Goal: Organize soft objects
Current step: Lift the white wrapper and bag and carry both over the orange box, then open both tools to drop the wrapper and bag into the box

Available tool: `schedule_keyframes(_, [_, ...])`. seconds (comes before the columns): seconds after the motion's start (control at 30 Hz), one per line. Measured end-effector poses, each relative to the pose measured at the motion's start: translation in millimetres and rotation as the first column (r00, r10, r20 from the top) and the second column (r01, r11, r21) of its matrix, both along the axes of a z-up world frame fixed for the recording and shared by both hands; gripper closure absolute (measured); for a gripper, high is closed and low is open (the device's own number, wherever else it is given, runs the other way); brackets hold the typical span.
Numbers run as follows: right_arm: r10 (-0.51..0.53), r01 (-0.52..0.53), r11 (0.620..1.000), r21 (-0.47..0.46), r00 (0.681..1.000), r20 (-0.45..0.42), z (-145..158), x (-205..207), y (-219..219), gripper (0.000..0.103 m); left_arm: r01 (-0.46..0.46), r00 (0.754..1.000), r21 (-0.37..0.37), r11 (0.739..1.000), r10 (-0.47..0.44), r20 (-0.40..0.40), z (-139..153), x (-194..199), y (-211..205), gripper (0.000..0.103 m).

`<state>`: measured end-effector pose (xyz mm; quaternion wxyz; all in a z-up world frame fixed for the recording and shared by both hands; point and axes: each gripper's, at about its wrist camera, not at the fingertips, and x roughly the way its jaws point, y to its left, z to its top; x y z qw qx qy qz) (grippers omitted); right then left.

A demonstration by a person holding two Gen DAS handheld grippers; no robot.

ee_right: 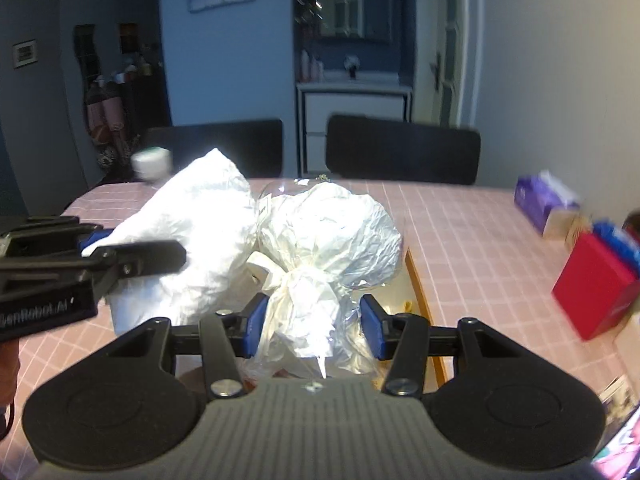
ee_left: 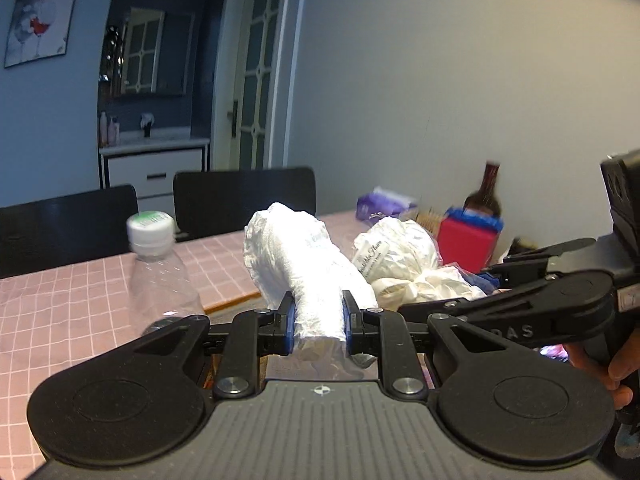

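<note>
The left gripper (ee_left: 319, 322) has its fingers pinching the near end of a long white crinkled plastic-wrapped roll (ee_left: 298, 268). The roll's long axis runs away from the camera toward about 11 o'clock, its far end raised above the pink checked table (ee_left: 60, 300). It looks light and squashy; the pads dent it, so a hold near the end seems enough, though the slick film could slip.

The right gripper (ee_right: 313, 322) has its fingers spread either side of the tied neck of a cream crumpled paper bundle in clear film (ee_right: 332, 236), not visibly pressing it. The bundle's round bulk points to 12 o'clock, its knotted neck toward the camera, just beside the roll at its 9 o'clock. The neck seems the firmest place to grip; the paper would crush easily.

A clear plastic bottle with a white cap (ee_left: 154, 268) stands at 9 o'clock of the roll in the left wrist view.
</note>
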<state>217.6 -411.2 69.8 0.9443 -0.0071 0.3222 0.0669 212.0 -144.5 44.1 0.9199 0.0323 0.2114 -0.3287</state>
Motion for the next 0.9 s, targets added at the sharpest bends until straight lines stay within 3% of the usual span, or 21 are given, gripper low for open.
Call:
schedule_keyframes(0.2, [0.007,-0.008,1.0,-0.016,0.996,-0.085,-29,18,-4,0.052,-0.002,0.996,0.093,0.996,0.01,-0.083,-32,15,-18,0.079])
schedule_keyframes(0.5, [0.018,-0.033,0.995,-0.093,0.988,-0.151,-57,29,-3,0.048,-0.021,0.997,0.243,0.97,0.039,-0.066,-53,14,-39,0.075])
schedule_keyframes(0.67, [0.013,-0.027,0.996,-0.088,0.988,-0.153,-54,29,-6,0.043,-0.045,0.999,0.332,0.942,0.05,-0.004,-59,11,-46,0.065])
schedule_keyframes(0.9, [0.015,-0.029,0.992,-0.12,0.993,-0.115,-44,18,-2,0.034,-0.091,0.992,0.318,0.944,0.057,0.115,-36,-9,-40,0.041])
